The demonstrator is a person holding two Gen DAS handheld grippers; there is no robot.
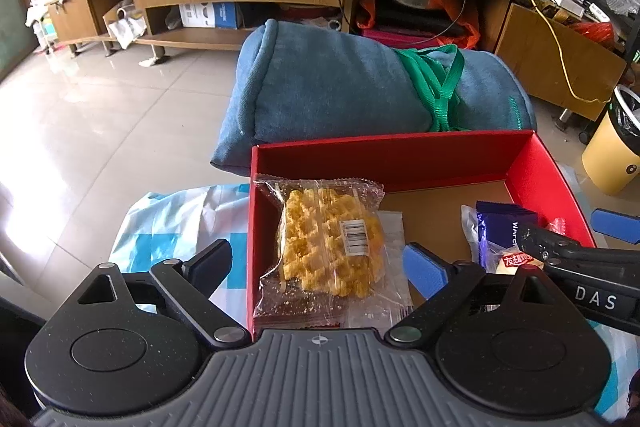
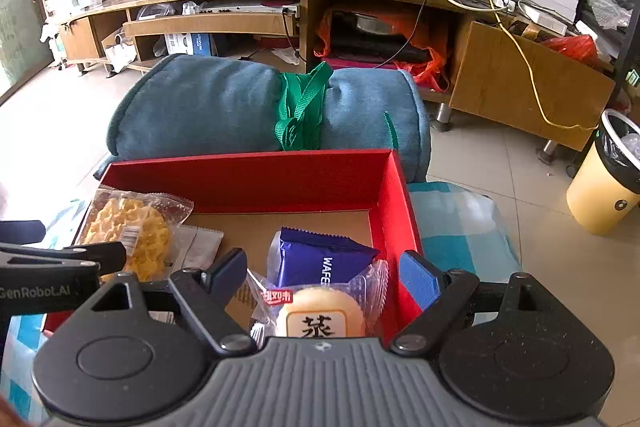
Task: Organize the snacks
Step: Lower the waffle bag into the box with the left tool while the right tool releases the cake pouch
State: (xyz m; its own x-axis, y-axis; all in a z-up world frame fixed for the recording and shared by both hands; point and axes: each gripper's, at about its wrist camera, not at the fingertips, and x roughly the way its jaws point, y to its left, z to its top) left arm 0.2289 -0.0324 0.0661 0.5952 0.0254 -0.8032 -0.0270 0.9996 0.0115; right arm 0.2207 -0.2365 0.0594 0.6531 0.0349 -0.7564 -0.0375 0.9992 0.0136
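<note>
Hovering over the red box [image 1: 400, 155], both claws gape apart, gripping nothing. Left claw [image 1: 320, 265] straddles the box's left wall above the yellow snack pack [image 1: 328, 243], which lies in the left end of the box. Right claw [image 2: 324, 279] sits over the blue wafer packet [image 2: 320, 263] and round cake packet [image 2: 320, 315] by the right wall. Blue rolled blanket [image 2: 224, 107] behind the box.
</note>
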